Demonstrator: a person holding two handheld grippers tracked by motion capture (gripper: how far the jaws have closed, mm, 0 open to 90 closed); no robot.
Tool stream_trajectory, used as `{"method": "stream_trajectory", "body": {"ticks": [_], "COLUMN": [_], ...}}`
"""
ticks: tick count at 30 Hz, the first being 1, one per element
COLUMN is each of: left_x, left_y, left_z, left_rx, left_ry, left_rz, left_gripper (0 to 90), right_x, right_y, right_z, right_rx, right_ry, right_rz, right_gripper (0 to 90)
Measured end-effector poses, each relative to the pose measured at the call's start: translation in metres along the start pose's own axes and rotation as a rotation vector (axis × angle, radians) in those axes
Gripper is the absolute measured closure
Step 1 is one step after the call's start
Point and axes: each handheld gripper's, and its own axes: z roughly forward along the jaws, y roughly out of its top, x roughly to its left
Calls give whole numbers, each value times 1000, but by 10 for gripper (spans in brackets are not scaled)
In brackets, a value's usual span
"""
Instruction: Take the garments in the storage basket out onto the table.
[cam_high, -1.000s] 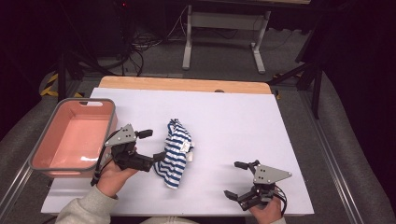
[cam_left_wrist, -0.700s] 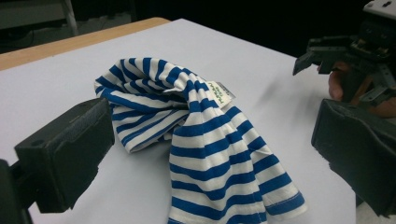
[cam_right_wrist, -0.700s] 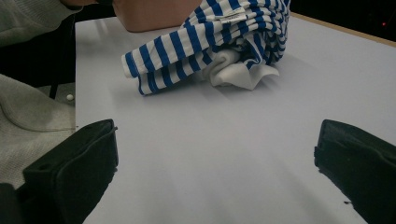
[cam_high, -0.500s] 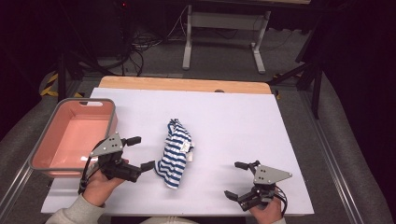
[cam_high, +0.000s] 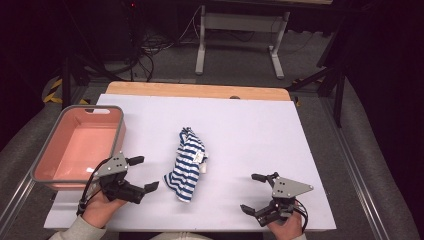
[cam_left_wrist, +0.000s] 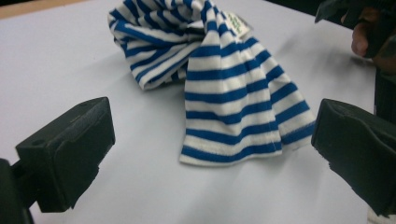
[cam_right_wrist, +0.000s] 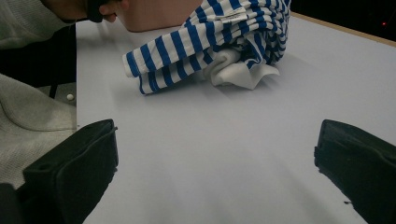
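A crumpled blue-and-white striped garment (cam_high: 186, 164) lies in a heap near the middle of the white table (cam_high: 250, 125). My left gripper (cam_high: 143, 173) rests open just left of it, jaws wide apart and empty. In the left gripper view the striped cloth (cam_left_wrist: 224, 79) lies a short way ahead of the jaws, hem toward me. My right gripper (cam_high: 254, 193) sits open near the front right edge, well away from the cloth. The right gripper view shows the garment (cam_right_wrist: 219, 42) farther off, with a white inner part showing under it.
A pink tub (cam_high: 80, 145) with a grey rim stands at the table's left edge, beside my left hand. A wooden strip (cam_high: 200, 91) runs along the far edge. Dark floor, cables and a stand's legs lie beyond.
My left gripper has drawn back from the garment toward the front left, leaving the cloth lying free. The right gripper has stayed put.
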Motion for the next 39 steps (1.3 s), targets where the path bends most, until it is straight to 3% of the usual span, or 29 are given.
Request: {"method": "stream_trajectory", "body": {"ticks": [12, 17, 22, 25, 26, 28, 31, 39], "left_x": [10, 13, 14, 13, 14, 16, 20, 19], "left_y": [-26, -36, -36, -36, -35, -35, -36, -35], "left_z": [1, 3, 1, 1, -1, 1, 3, 3], "left_rx": [-22, -19, -53, -46, -77, -93, -65, -63], "left_ry": [-30, -33, -45, -5, 0, -5, -5, 24], "left_rz": [-82, -69, -68, -63, -73, -86, -128, -80], "left_gripper": [1, 3, 3, 36, 42, 41, 31, 19], "right_x": [0, 0, 0, 0, -1, -1, -2, -3], "right_y": [0, -1, -1, -1, -1, -2, -2, -3], "right_z": [-1, -1, -1, 0, 0, 0, 1, 0], "right_rx": [-2, -2, -3, -2, -1, -2, -3, -5], "right_ry": [3, 6, 11, 13, 13, 14, 17, 20], "right_rz": [3, 3, 1, 3, 3, 4, 10, 15], "right_gripper": [1, 1, 1, 1, 1, 1, 1, 1]}}
